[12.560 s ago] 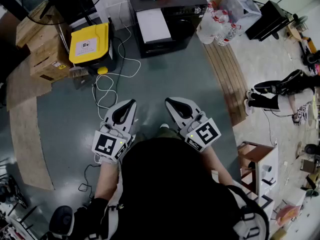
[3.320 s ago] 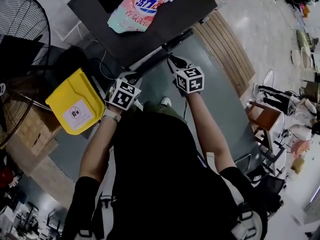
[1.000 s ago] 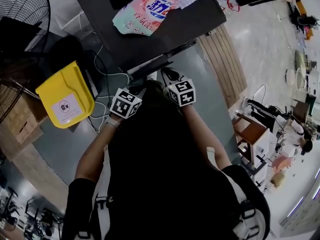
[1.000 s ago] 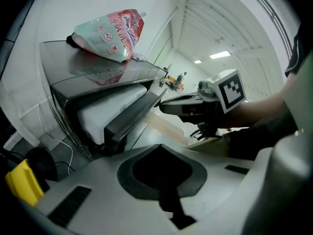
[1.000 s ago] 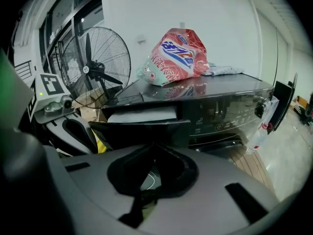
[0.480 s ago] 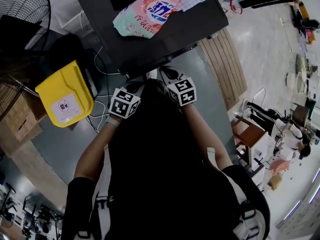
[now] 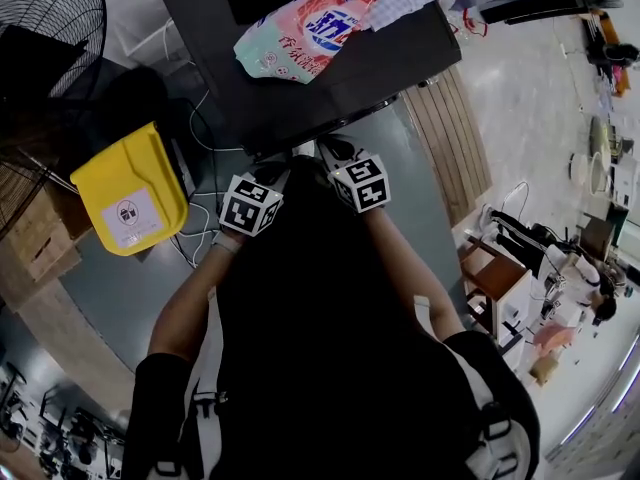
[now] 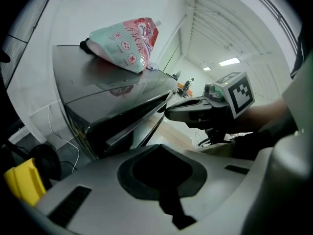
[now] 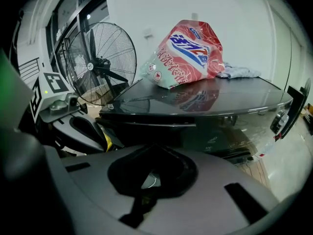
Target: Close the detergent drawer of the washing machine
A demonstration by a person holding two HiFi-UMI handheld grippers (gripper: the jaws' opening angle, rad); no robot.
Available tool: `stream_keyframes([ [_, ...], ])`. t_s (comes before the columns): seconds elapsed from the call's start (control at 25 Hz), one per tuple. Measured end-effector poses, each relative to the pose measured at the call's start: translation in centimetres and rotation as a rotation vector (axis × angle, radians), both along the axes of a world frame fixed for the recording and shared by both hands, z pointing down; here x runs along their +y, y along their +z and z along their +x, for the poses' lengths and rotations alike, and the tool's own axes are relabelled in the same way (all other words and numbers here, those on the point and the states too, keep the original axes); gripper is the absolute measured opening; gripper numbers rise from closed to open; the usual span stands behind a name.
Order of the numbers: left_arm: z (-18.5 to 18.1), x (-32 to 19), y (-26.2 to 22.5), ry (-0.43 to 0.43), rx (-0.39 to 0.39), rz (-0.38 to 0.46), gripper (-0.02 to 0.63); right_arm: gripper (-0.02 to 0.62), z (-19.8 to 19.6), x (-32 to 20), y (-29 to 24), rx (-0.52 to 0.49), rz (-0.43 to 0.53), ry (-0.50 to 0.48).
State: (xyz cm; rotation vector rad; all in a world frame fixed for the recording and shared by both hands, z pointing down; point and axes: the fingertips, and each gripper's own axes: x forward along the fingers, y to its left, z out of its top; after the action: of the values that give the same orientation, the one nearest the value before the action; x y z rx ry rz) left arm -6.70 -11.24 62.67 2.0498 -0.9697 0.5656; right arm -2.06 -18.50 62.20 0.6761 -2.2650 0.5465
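Observation:
The black washing machine [image 7: 300, 58] fills the top of the head view, with a pink detergent bag [image 7: 310, 30] and a cloth on its lid. Its detergent drawer [image 7: 335, 118] lies about level with the machine's front edge. My left gripper [image 7: 280, 175] and right gripper [image 7: 327, 149] sit side by side just in front of that edge, both shut and holding nothing. In the left gripper view the shut left gripper [image 8: 159, 147] points at the machine's front [image 8: 117, 126], with the right gripper [image 8: 168, 113] beside it. The right gripper [image 9: 151, 148] faces the machine [image 9: 195, 106] and the bag [image 9: 188, 50].
A yellow bin [image 7: 130, 193] and white cables [image 7: 200, 233] lie on the floor to the left. A large fan [image 9: 100, 65] stands behind them. Wooden planks [image 7: 450, 138] run along the machine's right side. Furniture and a seated person's legs [image 7: 525, 238] are farther right.
Earlier the drawer stuck out from the machine's front as a pale strip; now it sits in. Both grippers have edged towards the machine over the last second.

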Motion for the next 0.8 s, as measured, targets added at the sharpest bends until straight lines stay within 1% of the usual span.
stream_keyframes([
  [0.28, -0.3, 0.0, 0.4, -0.008, 0.034, -0.031, 0.011, 0.017, -0.1, -0.1, 0.2, 0.011, -0.008, -0.005],
  [0.64, -0.3, 0.0, 0.9, 0.009, 0.076, -0.080, 0.011, 0.015, -0.3, -0.3, 0.5, 0.034, -0.030, -0.018],
  [0.8, -0.9, -0.6, 1.1, -0.010, 0.075, -0.075, 0.011, 0.017, -0.7, -0.8, 0.4, 0.024, -0.029, -0.022],
])
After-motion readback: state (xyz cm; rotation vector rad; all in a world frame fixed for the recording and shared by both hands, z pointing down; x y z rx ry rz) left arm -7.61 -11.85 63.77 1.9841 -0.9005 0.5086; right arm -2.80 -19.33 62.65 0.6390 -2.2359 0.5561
